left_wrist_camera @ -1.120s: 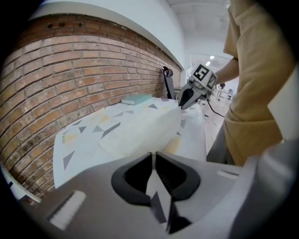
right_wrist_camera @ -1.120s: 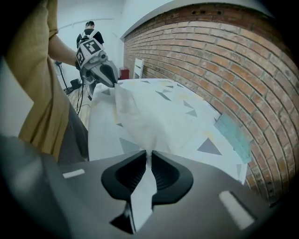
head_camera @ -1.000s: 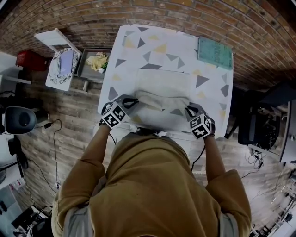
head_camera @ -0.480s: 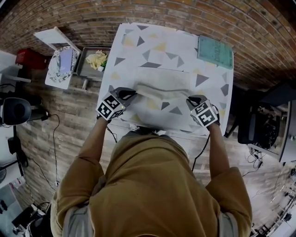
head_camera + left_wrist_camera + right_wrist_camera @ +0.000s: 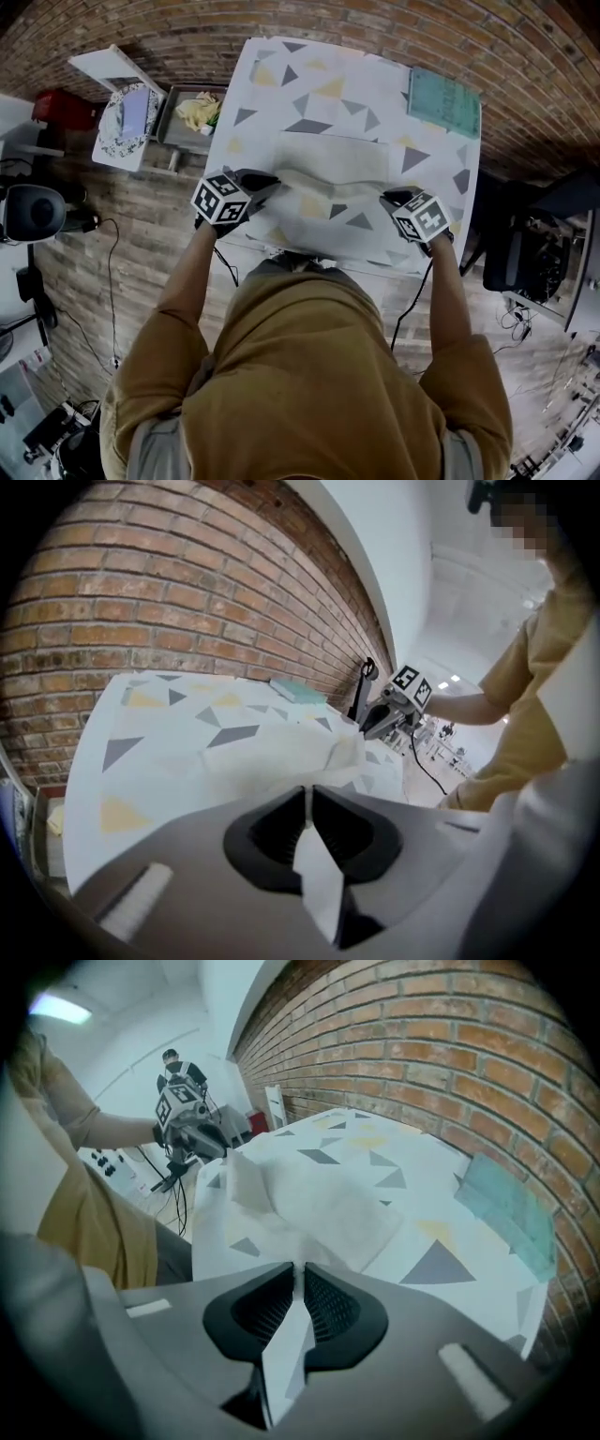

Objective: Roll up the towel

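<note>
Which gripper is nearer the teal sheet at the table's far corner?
Right. The right gripper, shut on the towel's corner, sits on the teal sheet's side of the table; the left gripper grips the opposite corner, across the table.

The right gripper [image 5: 300, 1277] is pinching an edge of the towel [image 5: 314, 1206], which is draping across the patterned table [image 5: 441, 1241] toward the left gripper [image 5: 190, 1131].

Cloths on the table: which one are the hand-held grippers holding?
The white towel mid-table, pinched by the left hand-held gripper and right hand-held gripper; the teal cloth lies untouched at the far corner.
</note>
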A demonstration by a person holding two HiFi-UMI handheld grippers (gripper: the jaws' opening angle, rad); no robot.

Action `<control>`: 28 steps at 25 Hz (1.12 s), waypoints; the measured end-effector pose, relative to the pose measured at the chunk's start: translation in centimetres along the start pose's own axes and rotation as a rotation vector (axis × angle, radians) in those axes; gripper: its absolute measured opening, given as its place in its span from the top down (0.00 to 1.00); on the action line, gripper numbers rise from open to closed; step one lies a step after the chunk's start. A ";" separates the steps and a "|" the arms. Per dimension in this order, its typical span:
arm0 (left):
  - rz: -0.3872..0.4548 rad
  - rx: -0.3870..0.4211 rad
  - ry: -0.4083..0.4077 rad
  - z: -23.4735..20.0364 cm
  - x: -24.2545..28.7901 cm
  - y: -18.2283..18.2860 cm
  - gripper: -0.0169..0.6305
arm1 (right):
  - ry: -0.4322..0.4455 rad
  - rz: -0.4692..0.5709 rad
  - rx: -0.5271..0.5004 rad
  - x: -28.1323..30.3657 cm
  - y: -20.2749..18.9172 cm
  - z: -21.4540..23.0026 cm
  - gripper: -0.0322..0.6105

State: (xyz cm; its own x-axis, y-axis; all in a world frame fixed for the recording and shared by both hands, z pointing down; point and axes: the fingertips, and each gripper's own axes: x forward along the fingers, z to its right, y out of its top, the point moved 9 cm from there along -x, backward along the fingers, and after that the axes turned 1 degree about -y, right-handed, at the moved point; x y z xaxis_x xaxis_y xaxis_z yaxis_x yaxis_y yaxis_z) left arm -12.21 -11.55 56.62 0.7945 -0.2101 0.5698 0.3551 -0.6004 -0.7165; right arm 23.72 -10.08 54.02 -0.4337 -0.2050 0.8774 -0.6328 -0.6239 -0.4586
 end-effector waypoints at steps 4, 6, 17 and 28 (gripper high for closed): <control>0.023 -0.108 0.024 -2.5 1.2 0.5 0.84 | -0.011 -0.015 0.055 1.5 1.1 2.7 0.89; 0.036 -0.164 0.045 -3.6 1.6 0.6 0.84 | -0.019 -0.024 0.078 2.3 1.6 3.8 0.89; -0.102 0.064 0.346 -4.3 5.6 -0.6 0.66 | -0.349 -0.032 0.036 6.4 2.0 3.2 0.87; 0.010 0.024 0.519 -4.3 2.9 -0.8 0.45 | -0.538 0.132 0.114 4.2 0.1 3.2 0.70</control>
State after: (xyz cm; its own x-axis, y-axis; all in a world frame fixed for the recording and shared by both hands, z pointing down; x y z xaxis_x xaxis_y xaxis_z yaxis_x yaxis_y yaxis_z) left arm -12.33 -14.94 60.58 0.4515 -0.5742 0.6830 0.3648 -0.5798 -0.7286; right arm 23.84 -13.42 58.10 -0.0973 -0.6238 0.7755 -0.5093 -0.6382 -0.5773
